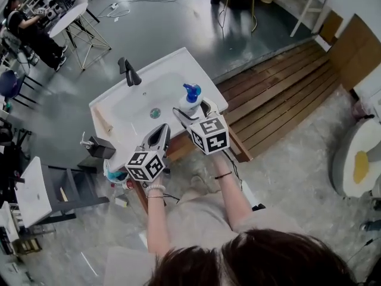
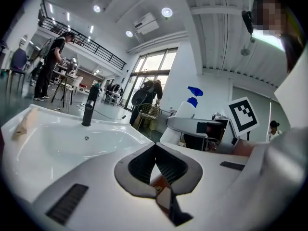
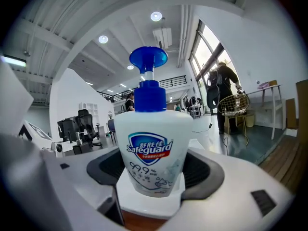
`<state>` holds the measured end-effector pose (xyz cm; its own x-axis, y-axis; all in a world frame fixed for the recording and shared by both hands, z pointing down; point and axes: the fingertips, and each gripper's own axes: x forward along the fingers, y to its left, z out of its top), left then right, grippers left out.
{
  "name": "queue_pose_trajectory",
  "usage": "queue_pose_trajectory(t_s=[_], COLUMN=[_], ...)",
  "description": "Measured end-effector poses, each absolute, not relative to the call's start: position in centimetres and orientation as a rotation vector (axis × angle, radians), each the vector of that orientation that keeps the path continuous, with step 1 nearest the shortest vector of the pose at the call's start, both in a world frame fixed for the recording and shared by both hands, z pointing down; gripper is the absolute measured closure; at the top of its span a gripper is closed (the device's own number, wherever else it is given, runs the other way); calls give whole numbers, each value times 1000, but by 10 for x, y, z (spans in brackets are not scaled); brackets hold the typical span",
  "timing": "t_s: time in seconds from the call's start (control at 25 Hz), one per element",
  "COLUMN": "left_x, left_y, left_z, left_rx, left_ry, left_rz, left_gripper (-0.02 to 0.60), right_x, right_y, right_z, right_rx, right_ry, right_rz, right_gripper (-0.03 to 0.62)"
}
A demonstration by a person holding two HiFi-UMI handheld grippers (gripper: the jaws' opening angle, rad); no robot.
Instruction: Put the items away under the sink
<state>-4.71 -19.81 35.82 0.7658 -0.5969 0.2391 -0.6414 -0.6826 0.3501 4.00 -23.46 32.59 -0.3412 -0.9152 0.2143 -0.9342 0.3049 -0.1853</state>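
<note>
A white soap bottle (image 1: pixel 190 100) with a blue pump stands on the near right corner of the white sink (image 1: pixel 119 109). My right gripper (image 1: pixel 191 110) has a jaw on each side of the bottle and presses on it. In the right gripper view the bottle (image 3: pixel 151 146) fills the space between the pads of that gripper (image 3: pixel 153 177). My left gripper (image 1: pixel 161 131) hovers over the sink's front rim, just left of the bottle, shut and empty. The left gripper view has its jaws (image 2: pixel 155 148) meeting at the tips, with the bottle (image 2: pixel 186 109) to the right.
A black faucet (image 1: pixel 129 71) stands at the back of the basin. A pale wooden piece (image 1: pixel 103 121) lies on the left rim. A black holder (image 1: pixel 99 148) and a blue-green item (image 1: pixel 114 175) sit at the sink's left. Wooden decking (image 1: pixel 286 94) lies to the right.
</note>
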Motion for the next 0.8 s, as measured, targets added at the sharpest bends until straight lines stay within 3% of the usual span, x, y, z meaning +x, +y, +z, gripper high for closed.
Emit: queue_pose_trajectory(t_s=[0.8], left_x=[-36], left_y=[-72], left_z=[356], left_rx=[2503], left_ry=[-1043], left_rz=[92], left_gripper=[578], right_x=[47], right_y=[-122], right_z=[323], right_rx=[1642], right_ry=[-2531], right_rz=[435], right_gripper=[238])
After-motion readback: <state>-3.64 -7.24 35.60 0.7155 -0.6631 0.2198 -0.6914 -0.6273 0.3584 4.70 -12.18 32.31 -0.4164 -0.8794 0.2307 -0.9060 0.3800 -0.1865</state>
